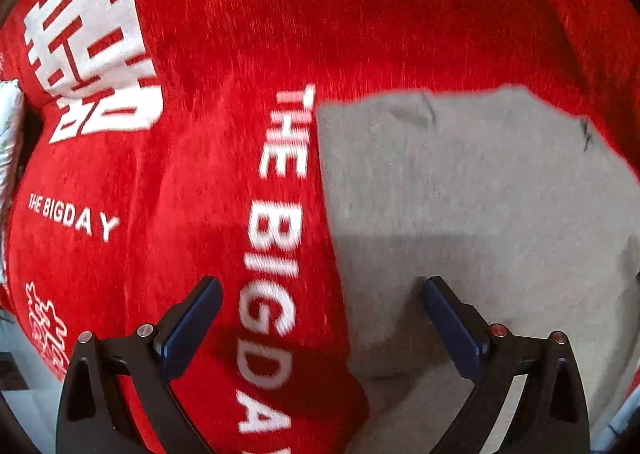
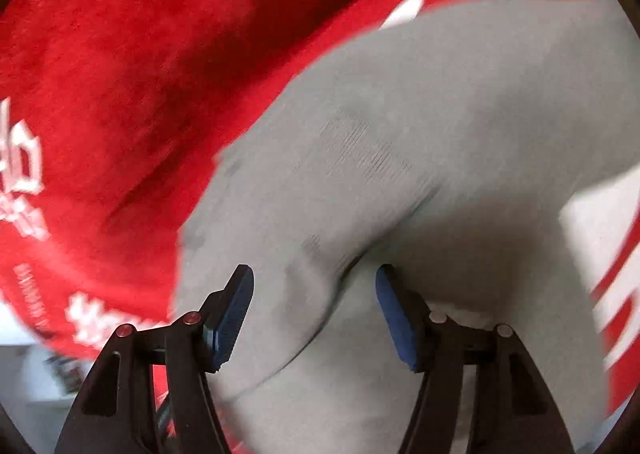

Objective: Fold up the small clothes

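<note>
Both grippers, left (image 1: 322,292) and right (image 2: 315,280), hang spread, pinching nothing, over grey garment (image 1: 460,182) on white-lettered red cloth (image 1: 192,182)

Bright, even light with a soft shadow band across the grey garment (image 1: 460,194), motion blur heavy in the right wrist view, and fisheye bending with dark corners in both.
</note>
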The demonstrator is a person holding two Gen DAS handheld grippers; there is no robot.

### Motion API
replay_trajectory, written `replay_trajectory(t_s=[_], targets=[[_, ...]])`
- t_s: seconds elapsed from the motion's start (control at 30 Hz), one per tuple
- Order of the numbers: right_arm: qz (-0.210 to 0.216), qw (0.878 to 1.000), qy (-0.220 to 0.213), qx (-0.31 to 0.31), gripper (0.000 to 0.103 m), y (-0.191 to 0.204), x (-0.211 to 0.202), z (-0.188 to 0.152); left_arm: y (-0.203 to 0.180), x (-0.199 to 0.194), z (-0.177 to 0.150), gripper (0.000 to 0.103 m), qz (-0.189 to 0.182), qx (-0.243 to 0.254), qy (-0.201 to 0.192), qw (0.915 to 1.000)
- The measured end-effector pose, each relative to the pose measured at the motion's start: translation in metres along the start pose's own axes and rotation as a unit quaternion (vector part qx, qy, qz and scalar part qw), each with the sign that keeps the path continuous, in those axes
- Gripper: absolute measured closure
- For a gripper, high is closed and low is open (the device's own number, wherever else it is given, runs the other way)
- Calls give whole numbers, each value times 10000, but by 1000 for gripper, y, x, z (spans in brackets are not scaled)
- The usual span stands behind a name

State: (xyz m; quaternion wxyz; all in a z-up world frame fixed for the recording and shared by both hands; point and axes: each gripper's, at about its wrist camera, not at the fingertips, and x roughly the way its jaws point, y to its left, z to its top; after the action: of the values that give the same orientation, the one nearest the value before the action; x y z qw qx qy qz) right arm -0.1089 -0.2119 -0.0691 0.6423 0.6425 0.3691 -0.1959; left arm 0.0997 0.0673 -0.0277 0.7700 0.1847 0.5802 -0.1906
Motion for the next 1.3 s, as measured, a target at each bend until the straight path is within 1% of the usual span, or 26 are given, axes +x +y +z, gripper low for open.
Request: replay_trajectory(t_s=[0.1, 0.17, 0.23, 0.27, 0.37, 0.43, 0.47, 0.5, 0.53, 0.57, 0.6, 0.63, 0.7, 0.77, 0.8, 0.87, 0.93, 0.97, 1.0, 1.03, 1.07, 1.1, 1.17, 1.23, 1.27, 1.3], targets=[[547, 9945, 887, -48, 35, 24, 47, -42, 12, -4, 24, 3, -153, -57, -141, 9998], [809, 9868, 1402, -20, 35, 44, 85, -75, 18, 5, 43, 3, -288, -120, -22, 9995], [980, 9824, 1587, 101, 35, 55, 105, -95, 23, 19, 57, 3, -445, -202, 188, 9986], [1058, 9809, 1622, 195, 35, 62, 117, -99, 24, 26, 62, 3, -474, -247, 264, 9982], [1114, 9813, 1539, 296, 35, 73, 147, -104, 28, 41, 70, 3, -625, -369, 481, 9962], [1075, 9828, 1468, 322, 35, 78, 151, -107, 30, 49, 70, 16, -718, -455, 619, 9945], [1055, 9829, 1463, 366, 39, 79, 151, -108, 31, 53, 70, 25, -838, -503, 725, 9926], [1055, 9824, 1481, 418, 70, 79, 152, -109, 32, 53, 71, 31, -883, -546, 690, 9922], [1104, 9808, 1543, 448, 93, 83, 156, -110, 32, 50, 72, 43, -973, -535, 627, 9918], [1094, 9803, 1588, 431, 97, 86, 159, -111, 31, 48, 73, 69, -1141, -491, 586, 9905], [1149, 9795, 1621, 336, 97, 91, 162, -114, 31, 46, 75, 90, -1336, -481, 587, 9881], [1182, 9786, 1667, 227, 97, 96, 163, -117, 32, 44, 77, 90, -1435, -474, 602, 9867], [1193, 9766, 1788, 102, 97, 100, 168, -126, 34, 40, 79, 90, -1351, -346, 530, 9888], [1018, 9764, 1906, -57, 97, 103, 180, -134, 40, 40, 79, 90, -1260, -248, 501, 9905], [760, 9781, 1928, -177, 97, 103, 186, -136, 43, 42, 77, 90, -1203, -217, 511, 9912], [714, 9781, 1943, -194, 96, 101, 186, -136, 50, 47, 74, 90, -1122, -204, 518, 9921], [579, 9765, 2043, -369, 90, 104, 174, -129, 56, 46, 71, 90, -996, -253, 522, 9933], [566, 9766, 2014, -500, 84, 104, 164, -124, 56, 45, 69, 90, -977, -279, 527, 9934], [509, 9784, 1884, -679, 75, 102, 147, -116, 57, 43, 68, 90, -965, -300, 535, 9934], [384, 9813, 1691, -830, 69, 98, 129, -105, 57, 41, 67, 90, -950, -304, 525, 9936], [251, 9844, 1488, -905, 56, 93, 113, -94, 56, 36, 66, 90, -915, -276, 480, 9943], [62, 9884, 1212, -916, 49, 84, 94, -80, 52, 30, 64, 90, -876, -240, 426, 9950], [-378, 9935, 719, -795, 49, 58, 58, -53, 45, 15, 60, 90, -791, -156, 264, 9964], [-765, 9955, 277, -489, 49, 29, 28, -26, 34, 3, 57, 90, -795, -81, 126, 9967], [-809, 9962, 147, -300, 49, 19, 20, -17, 27, -3, 54, 90, -803, -46, 63, 9967], [-728, 9973, 17, -64, 49, 9, 12, -8, 25, -6, 51, 90, -798, -35, 36, 9968]])
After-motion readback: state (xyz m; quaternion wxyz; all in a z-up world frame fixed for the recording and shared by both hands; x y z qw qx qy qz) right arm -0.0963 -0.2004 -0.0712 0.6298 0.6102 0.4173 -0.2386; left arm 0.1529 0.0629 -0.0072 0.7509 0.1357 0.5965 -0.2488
